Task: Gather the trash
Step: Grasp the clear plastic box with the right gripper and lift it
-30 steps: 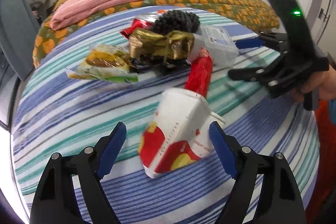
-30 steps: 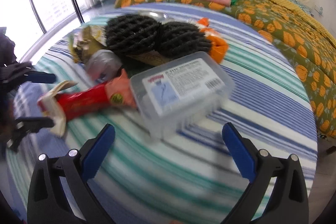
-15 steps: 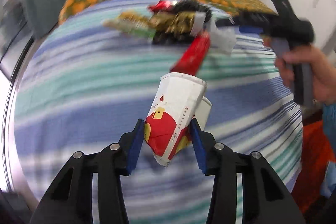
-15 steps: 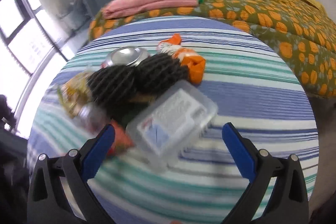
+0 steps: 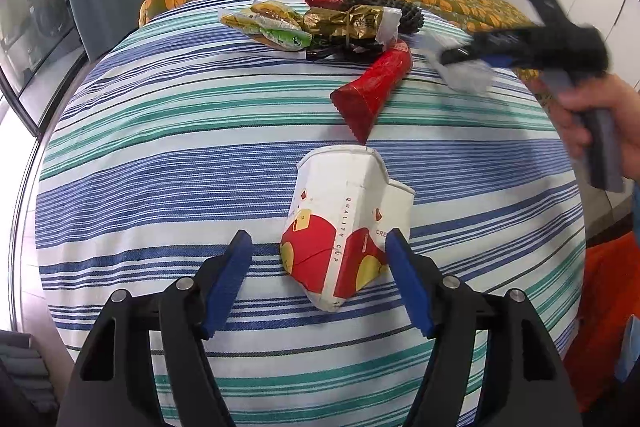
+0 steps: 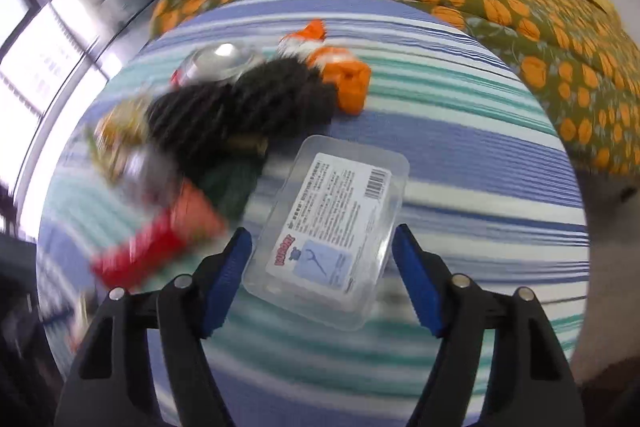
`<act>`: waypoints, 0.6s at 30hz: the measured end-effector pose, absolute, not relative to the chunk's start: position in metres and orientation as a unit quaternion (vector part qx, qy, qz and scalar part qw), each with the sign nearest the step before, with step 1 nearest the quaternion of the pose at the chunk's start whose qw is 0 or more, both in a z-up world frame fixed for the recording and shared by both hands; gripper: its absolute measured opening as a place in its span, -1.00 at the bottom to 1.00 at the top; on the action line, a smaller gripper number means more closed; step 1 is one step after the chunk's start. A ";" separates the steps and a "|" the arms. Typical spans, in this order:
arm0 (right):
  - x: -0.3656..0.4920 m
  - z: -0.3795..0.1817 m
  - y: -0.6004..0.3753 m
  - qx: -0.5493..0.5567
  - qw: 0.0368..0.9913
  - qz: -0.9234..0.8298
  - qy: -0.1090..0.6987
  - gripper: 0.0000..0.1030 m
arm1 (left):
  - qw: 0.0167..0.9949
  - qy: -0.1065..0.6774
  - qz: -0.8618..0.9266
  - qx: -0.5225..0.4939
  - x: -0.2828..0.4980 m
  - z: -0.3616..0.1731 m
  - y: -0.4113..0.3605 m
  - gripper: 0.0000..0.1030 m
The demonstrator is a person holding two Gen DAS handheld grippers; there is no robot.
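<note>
**Striped bed (image 5: 168, 155), littered with trash**

Covered by a blue, teal and white striped sheet. Lying on it: a crushed paper cup (image 5: 340, 227) in the foreground, a red wrapper (image 5: 372, 87) just beyond, a clear plastic box (image 6: 332, 227) with a printed label. Farther back, heaped together: a green-yellow snack packet (image 5: 268, 25), gold foil (image 5: 348, 23), black foam netting (image 6: 240, 107), a silver can (image 6: 220, 61), an orange wrapper (image 6: 344, 75).
</note>
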State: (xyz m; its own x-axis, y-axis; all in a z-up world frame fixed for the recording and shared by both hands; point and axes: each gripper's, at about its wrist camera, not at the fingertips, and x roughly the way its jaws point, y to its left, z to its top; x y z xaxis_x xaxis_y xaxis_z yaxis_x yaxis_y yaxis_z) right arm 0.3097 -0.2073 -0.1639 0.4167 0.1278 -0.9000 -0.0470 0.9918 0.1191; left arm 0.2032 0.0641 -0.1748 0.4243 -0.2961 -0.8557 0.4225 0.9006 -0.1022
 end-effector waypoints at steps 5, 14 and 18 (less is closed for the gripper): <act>0.252 -0.167 -0.214 -0.004 0.819 0.113 0.562 0.33 | 0.841 0.491 -0.216 0.074 0.201 -0.177 0.060 0.35; 0.227 -0.167 -0.217 -0.003 0.827 0.110 0.552 0.54 | 0.842 0.488 -0.219 0.075 0.208 -0.176 0.053 0.34; 0.240 -0.174 -0.221 0.026 0.825 0.093 0.557 0.55 | 0.845 0.484 -0.203 0.104 0.206 -0.175 0.048 0.33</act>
State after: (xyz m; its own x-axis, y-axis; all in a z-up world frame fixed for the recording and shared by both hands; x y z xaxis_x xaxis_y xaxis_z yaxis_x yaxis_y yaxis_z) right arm 0.2402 -0.2212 -0.1738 0.3614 0.1824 -0.9144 -0.1237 0.9814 0.1469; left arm 0.2063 0.0478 -0.1755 0.4487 -0.2427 -0.8601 0.4444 0.8956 -0.0208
